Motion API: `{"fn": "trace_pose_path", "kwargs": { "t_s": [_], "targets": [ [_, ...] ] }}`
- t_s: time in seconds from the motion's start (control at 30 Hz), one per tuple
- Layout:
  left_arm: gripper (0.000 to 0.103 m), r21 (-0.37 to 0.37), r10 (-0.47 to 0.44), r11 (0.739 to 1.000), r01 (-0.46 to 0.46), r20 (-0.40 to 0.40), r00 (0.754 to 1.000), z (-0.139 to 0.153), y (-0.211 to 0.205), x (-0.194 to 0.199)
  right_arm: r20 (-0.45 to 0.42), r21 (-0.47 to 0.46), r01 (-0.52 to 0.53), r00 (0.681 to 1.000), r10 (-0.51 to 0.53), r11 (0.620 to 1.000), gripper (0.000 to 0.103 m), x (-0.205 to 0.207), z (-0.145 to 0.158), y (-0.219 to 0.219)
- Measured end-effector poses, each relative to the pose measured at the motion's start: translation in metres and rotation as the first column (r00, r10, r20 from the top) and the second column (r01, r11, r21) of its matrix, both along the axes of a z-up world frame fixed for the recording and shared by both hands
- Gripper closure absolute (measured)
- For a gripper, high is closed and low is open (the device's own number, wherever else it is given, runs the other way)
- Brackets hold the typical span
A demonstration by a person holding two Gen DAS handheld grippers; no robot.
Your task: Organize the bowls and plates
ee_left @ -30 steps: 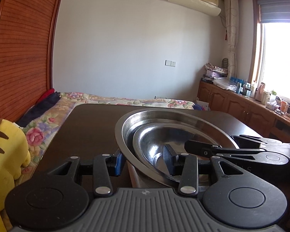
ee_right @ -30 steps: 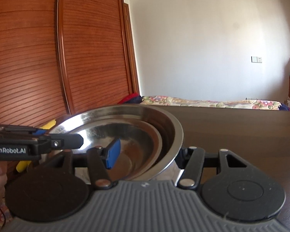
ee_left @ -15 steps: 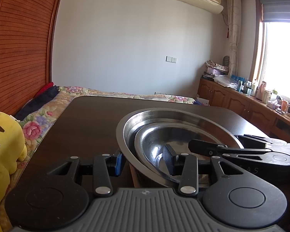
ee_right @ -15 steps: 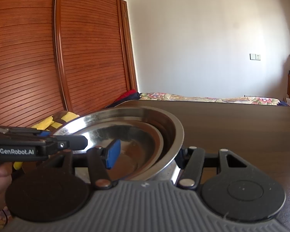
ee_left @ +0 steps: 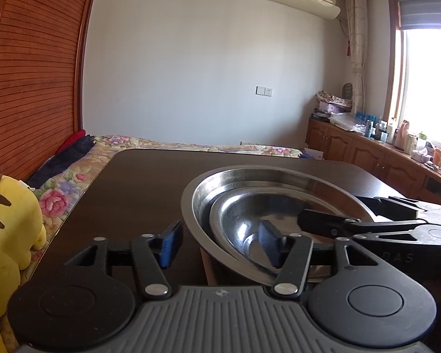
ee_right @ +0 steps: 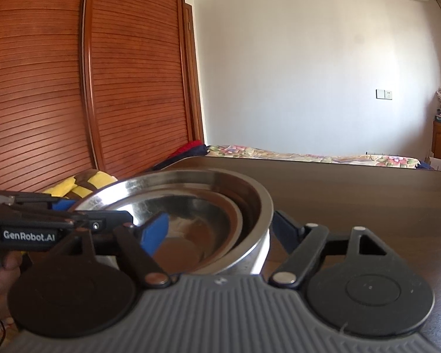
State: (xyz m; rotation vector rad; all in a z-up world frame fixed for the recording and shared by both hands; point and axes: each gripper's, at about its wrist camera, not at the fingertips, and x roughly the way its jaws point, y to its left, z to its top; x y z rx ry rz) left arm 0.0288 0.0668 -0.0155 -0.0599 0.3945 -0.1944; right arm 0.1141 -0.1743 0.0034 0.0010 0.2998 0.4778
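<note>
Steel nested bowls (ee_left: 267,206), rims between both tongs (ee_left: 220,244) (ee_right: 220,232)

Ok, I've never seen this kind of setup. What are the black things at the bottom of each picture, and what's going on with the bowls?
Those are two-finger grippers. A person holds one in each hand, and each carries a wide-angle camera looking along its fingers. One picture comes from the left gripper, the other from the right gripper. On the dark table, a small steel bowl sits inside a large steel bowl. Both grippers are open and straddle the rim from opposite sides, one finger inside, one outside. Neither looks clamped. A yellow plush toy sits beside the table.
</note>
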Motion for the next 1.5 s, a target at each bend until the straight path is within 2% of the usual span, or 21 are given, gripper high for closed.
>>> {"fn": "trace_pose_path", "kwargs": {
  "t_s": [0.27,0.5,0.8,1.0,1.2,1.5],
  "targets": [
    [0.022,0.020,0.018,1.000,-0.019,0.026,0.999,0.010,-0.001,-0.003,0.022,0.017,0.039,0.999,-0.040,0.999,0.022,-0.007,0.004,-0.015],
    [0.013,0.043,0.035,0.998,-0.039,0.070,0.997,0.028,-0.004,-0.011,0.064,0.047,0.090,0.994,-0.093,0.995,0.022,-0.020,0.021,-0.037],
    [0.002,0.072,0.017,0.997,-0.026,0.127,0.992,0.057,-0.027,-0.030,0.129,0.052,0.146,0.980,-0.152,0.988,0.011,-0.040,0.048,-0.061],
    [0.000,0.094,-0.009,0.996,-0.006,0.154,0.988,0.074,-0.048,-0.041,0.152,0.040,0.171,0.973,-0.175,0.985,0.000,-0.047,0.058,-0.071],
    [0.000,0.137,0.004,0.990,-0.029,0.181,0.983,0.083,-0.068,-0.050,0.177,0.044,0.207,0.961,-0.212,0.977,0.000,-0.060,0.066,-0.078],
    [0.000,0.152,-0.004,0.988,-0.023,0.177,0.984,0.079,-0.082,-0.057,0.190,0.030,0.291,0.937,-0.292,0.956,0.000,-0.069,0.062,-0.081]
  ]
}}
